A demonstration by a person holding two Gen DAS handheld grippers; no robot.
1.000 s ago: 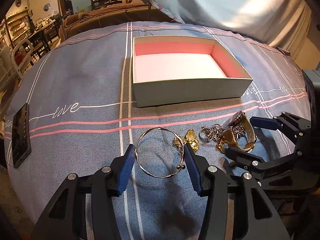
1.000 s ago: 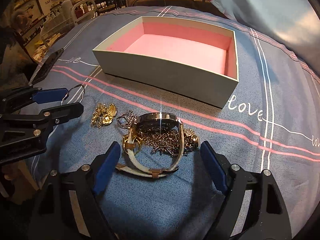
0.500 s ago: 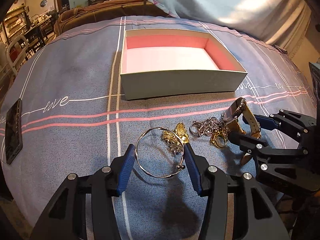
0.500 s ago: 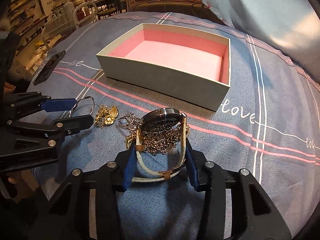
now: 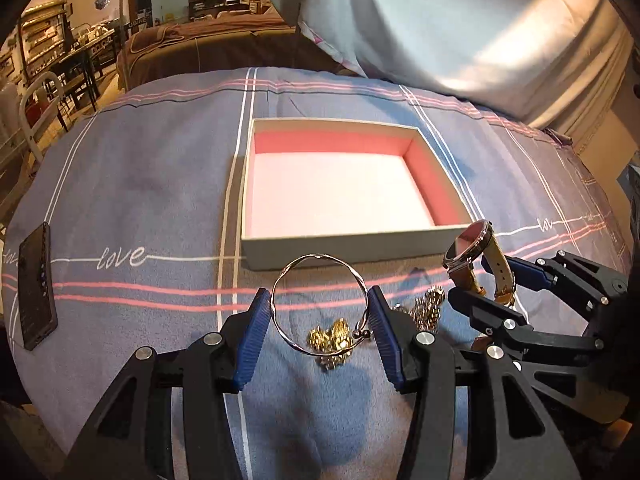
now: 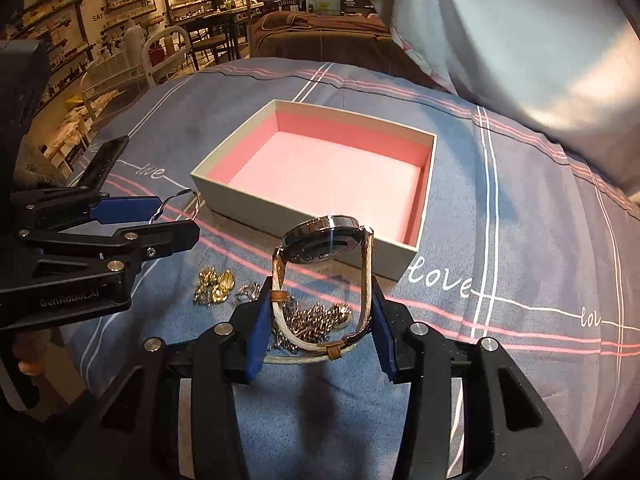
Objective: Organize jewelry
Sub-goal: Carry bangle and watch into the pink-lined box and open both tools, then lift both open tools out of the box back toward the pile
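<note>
My left gripper is shut on a thin silver bangle and holds it above the bed, just short of the box. The open grey box with pink lining stands ahead; it also shows in the right wrist view. My right gripper is shut on a wristwatch with a tan strap, lifted off the bed; the watch also shows in the left wrist view. Gold earrings and a silver chain lie on the bedspread below the grippers.
A black phone lies at the left edge of the blue striped bedspread. A pale pillow rises behind the box. A white chair and shelves stand beyond the bed.
Both grippers have risen and moved toward the box. The right gripper closed on the watch and lifted it off the chain. The bangle stays in the left gripper.
</note>
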